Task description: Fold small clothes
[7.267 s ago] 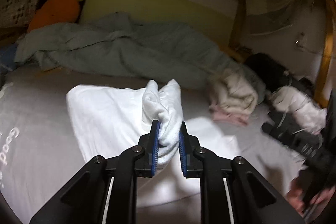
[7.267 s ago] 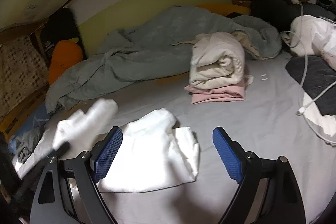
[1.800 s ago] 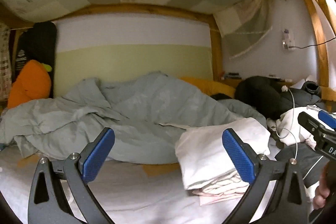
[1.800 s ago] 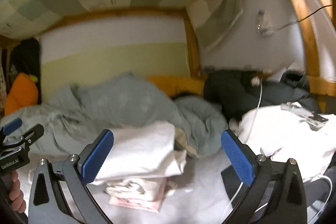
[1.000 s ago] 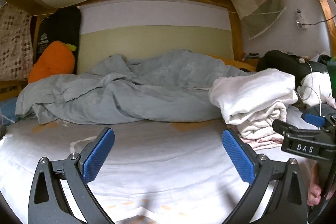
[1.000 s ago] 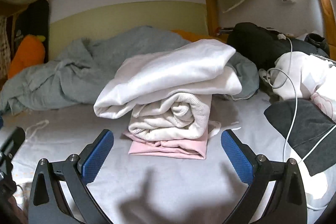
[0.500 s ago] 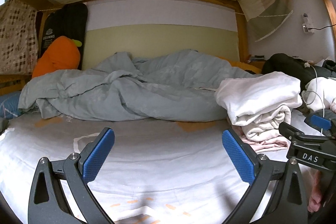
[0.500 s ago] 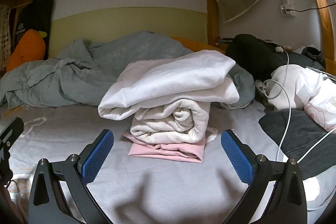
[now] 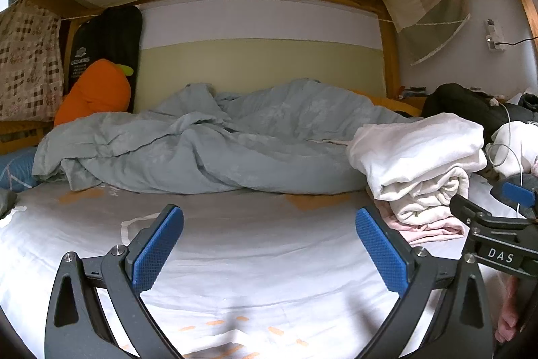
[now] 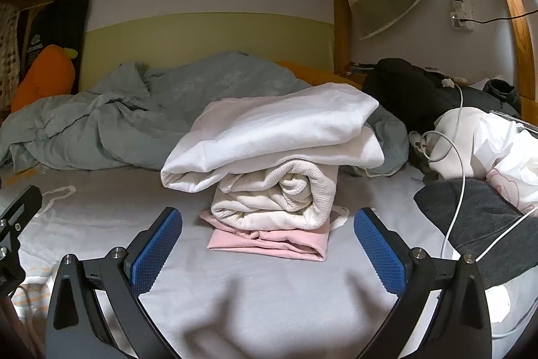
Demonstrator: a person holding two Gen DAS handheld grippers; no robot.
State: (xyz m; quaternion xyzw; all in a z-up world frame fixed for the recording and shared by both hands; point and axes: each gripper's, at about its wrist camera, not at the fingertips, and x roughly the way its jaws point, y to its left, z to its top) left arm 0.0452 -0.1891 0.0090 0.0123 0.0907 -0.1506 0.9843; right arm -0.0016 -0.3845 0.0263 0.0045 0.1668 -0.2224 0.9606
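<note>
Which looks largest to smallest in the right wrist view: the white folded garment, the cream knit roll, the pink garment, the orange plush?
1. White folded garment, top of the stack, widest.
2. Cream knit roll, beneath it.
3. Pink garment and orange plush: unsure. The pink is mostly covered, and the plush lies much farther away, so apparent size misleads.

Bare bed sheet [image 9: 255, 244] lies open ahead; the crumpled grey duvet [image 9: 215, 150] blocks behind, the folded pile [image 10: 275, 164] and cable [image 10: 460, 157] block at right.
</note>
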